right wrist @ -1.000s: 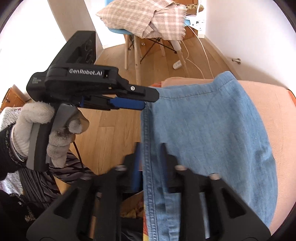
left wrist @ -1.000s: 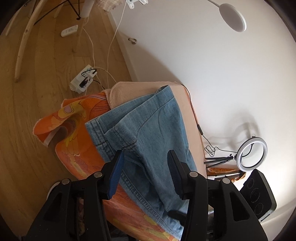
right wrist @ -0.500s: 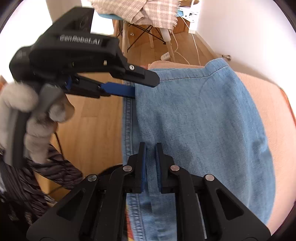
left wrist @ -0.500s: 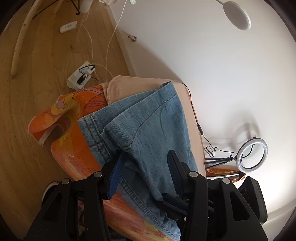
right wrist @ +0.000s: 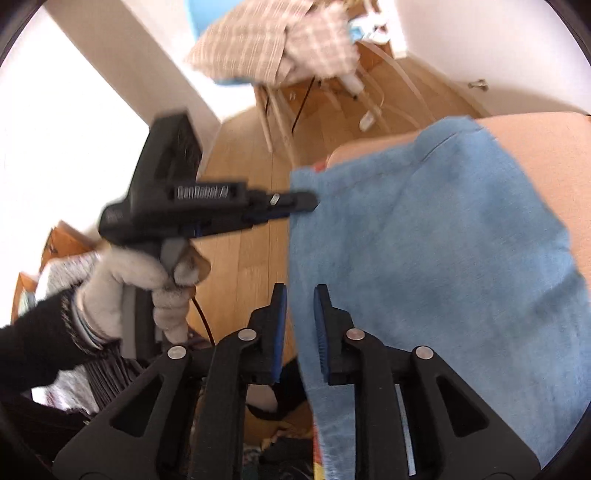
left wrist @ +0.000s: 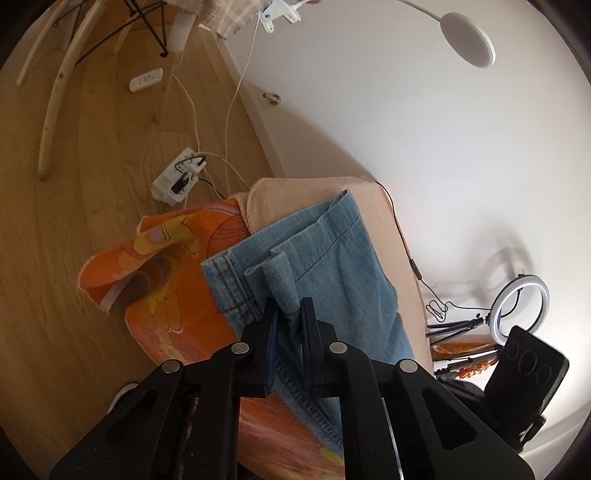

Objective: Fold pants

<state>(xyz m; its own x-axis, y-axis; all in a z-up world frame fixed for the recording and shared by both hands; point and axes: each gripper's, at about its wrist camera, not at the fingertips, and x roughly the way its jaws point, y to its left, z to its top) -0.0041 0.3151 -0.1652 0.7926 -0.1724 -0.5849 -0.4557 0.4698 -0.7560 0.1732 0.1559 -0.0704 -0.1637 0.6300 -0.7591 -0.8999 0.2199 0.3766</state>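
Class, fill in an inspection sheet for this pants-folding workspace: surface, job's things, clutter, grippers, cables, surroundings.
Surface: peach pad over an orange cloth.
Job's things: jeans lying on the pad, one edge pinched up.
Clutter: nothing seen on the pad.
Grippers: left gripper shut on a jeans fold; right gripper open around the jeans edge.
Cables: black cable along the pad's far edge; white leads at a power strip.
Surroundings: wood floor, ring light, lamp.
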